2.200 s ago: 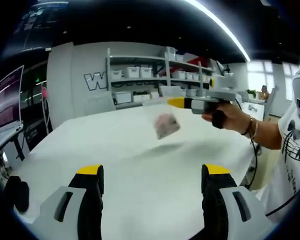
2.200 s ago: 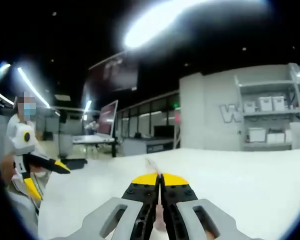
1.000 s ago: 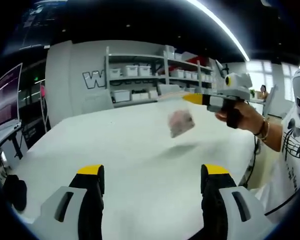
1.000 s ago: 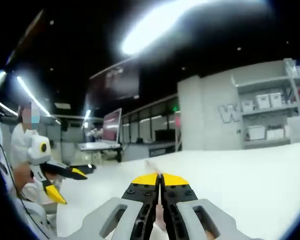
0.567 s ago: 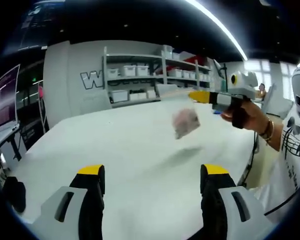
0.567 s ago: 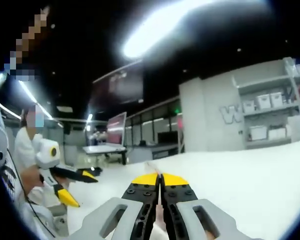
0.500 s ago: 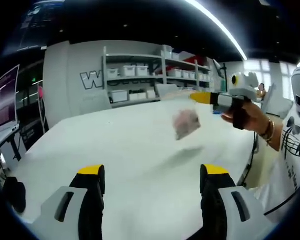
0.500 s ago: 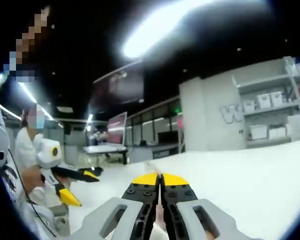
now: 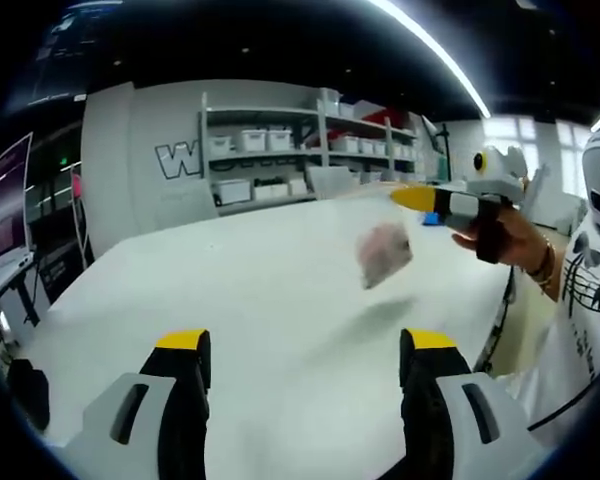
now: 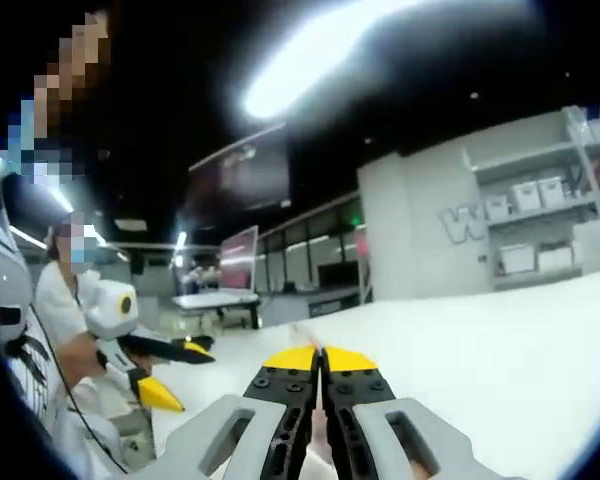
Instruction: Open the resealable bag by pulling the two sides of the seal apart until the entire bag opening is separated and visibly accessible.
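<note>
**Bag dangling over a big white table, one gripper pinching it**

The right gripper (image 9: 420,198) is coming in from the right side of the left gripper view, yellow tips pressed together on the top edge of the resealable bag (image 9: 384,253). The bag is hanging in the air below those tips, clear plastic with something pinkish inside, and it's throwing a soft shadow on the table (image 9: 280,290) underneath. A hand (image 9: 500,235) is wrapped around the gripper's handle, with a bracelet on the wrist and a white printed shirt behind it.

In the right gripper view the same gripper's jaws are sitting tight together, and a thin sliver of the bag's edge (image 10: 302,333) is poking out past the tips. I can't tell whether the seal has been parted at all.

The left gripper (image 9: 305,345) is sitting low and near, jaws spread wide apart with nothing between them, well short of the bag. It's also showing at the left of the right gripper view (image 10: 175,375), jaws parted there too.

The table is a wide plain white surface running toward the far wall. Behind it are grey shelves (image 9: 300,160) lined with white storage bins, a grey wall with big white lettering (image 9: 178,158), and a long bright ceiling light strip (image 9: 430,55) on a dark ceiling. A monitor (image 10: 238,260) is standing on a far desk.
</note>
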